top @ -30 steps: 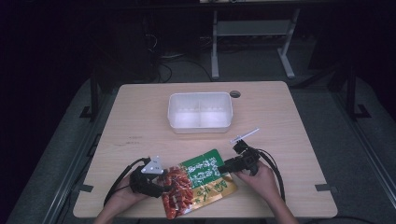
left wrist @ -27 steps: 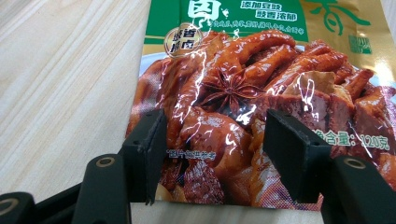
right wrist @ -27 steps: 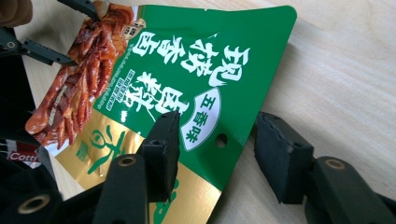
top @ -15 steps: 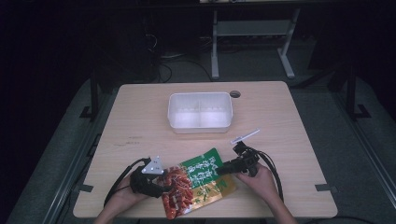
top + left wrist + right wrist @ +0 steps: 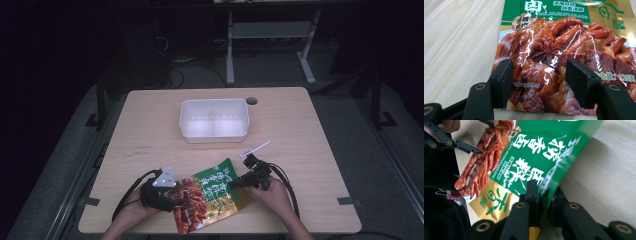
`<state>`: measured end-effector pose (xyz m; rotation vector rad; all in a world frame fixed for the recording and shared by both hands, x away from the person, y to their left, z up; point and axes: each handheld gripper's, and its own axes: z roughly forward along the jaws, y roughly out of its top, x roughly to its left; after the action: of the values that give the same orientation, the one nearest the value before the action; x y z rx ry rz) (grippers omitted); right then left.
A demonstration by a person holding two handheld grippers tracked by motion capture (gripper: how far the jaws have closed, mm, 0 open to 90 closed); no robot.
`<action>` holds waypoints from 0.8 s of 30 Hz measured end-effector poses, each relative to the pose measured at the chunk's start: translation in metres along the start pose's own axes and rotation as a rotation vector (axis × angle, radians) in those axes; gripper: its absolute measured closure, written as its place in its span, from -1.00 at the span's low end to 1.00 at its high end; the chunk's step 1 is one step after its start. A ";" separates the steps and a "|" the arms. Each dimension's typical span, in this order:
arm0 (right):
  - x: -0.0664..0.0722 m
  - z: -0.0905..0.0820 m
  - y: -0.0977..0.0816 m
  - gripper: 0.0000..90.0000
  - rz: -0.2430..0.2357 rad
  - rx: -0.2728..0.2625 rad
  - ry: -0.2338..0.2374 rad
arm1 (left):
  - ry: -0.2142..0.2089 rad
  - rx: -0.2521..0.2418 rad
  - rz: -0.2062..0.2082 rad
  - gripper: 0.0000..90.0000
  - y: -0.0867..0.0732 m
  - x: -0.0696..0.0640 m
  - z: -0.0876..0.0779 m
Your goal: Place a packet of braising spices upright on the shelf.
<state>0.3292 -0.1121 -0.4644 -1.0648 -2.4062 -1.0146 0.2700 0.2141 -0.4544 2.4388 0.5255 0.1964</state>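
A snack packet [image 5: 212, 194], green at one end and printed with red braised meat at the other, lies near the table's front edge between my two grippers. My left gripper [image 5: 176, 202] is shut on its red end; in the left gripper view the snack packet [image 5: 549, 50] runs down between the two black pads of the left gripper [image 5: 541, 77]. My right gripper [image 5: 236, 184] holds the green end. Its jaws have just been closing, and in the right gripper view the right gripper [image 5: 542, 190] pinches the packet's green edge [image 5: 541, 157] from both sides.
A white, empty two-compartment container [image 5: 214, 119] stands at the middle back of the wooden table [image 5: 310, 135]. A round cable hole [image 5: 251, 101] sits behind its right corner. Black cables trail from both grippers toward the front edge.
The right gripper's jaws have closed onto the packet's green end and slid slightly left. The left gripper and the packet's red end have stayed put.
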 end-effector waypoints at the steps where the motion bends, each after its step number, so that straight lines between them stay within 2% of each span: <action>1: 0.000 0.000 0.000 0.85 0.002 0.001 0.002 | 0.001 0.000 0.001 -0.14 0.000 0.000 0.000; 5: -0.001 -0.001 0.001 0.96 0.020 -0.014 0.023 | 0.002 0.003 -0.005 -0.17 0.000 0.000 -0.001; 9: 0.000 -0.005 0.002 0.98 0.032 -0.035 0.046 | 0.013 0.003 -0.006 -0.20 -0.001 0.001 -0.003; 15: 0.001 -0.011 0.005 0.99 0.067 -0.048 0.086 | 0.022 -0.029 -0.030 -0.23 -0.003 0.005 -0.010; 20: 0.010 -0.018 0.013 0.99 0.043 -0.046 0.078 | 0.033 -0.046 -0.043 -0.26 -0.006 0.007 -0.015; 24: 0.021 -0.027 0.022 0.99 0.016 -0.048 0.065 | 0.046 -0.080 -0.050 -0.29 -0.007 0.008 -0.020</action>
<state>0.3313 -0.1104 -0.4233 -1.0491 -2.3291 -1.0893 0.2697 0.2335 -0.4422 2.3452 0.5872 0.2480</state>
